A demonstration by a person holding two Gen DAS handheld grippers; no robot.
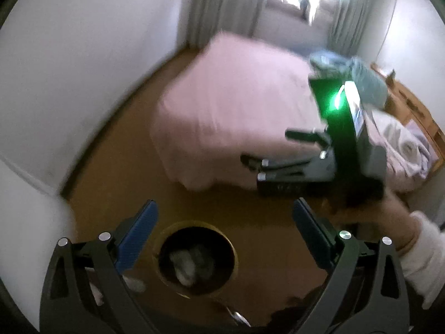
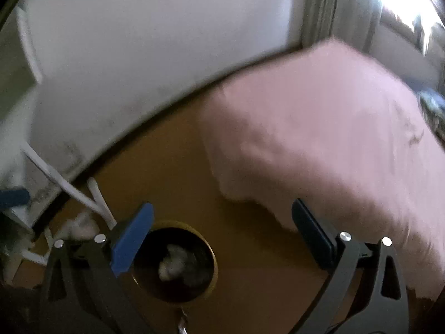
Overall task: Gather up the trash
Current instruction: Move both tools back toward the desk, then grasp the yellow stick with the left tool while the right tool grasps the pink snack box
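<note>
A round bin (image 1: 197, 258) with a yellowish rim stands on the brown floor, low between my left gripper's fingers. Pale crumpled trash (image 1: 189, 263) lies inside it. My left gripper (image 1: 225, 217) is open above the bin with nothing between its blue pads. My right gripper (image 1: 267, 150) shows in the left wrist view at right, held by a hand in a white sleeve, its fingers spread. In the right wrist view the same bin (image 2: 173, 264) sits low left with the pale trash (image 2: 172, 264) in it. There my right gripper (image 2: 222, 217) is open and empty.
A bed with a pink cover (image 1: 236, 105) fills the middle and right. A white wall (image 2: 139, 69) runs along the left. White tubes (image 2: 72, 186) and a pale crumpled scrap (image 2: 80, 222) lie on the floor by the wall. Curtains (image 1: 222, 5) and a bright window stand behind the bed.
</note>
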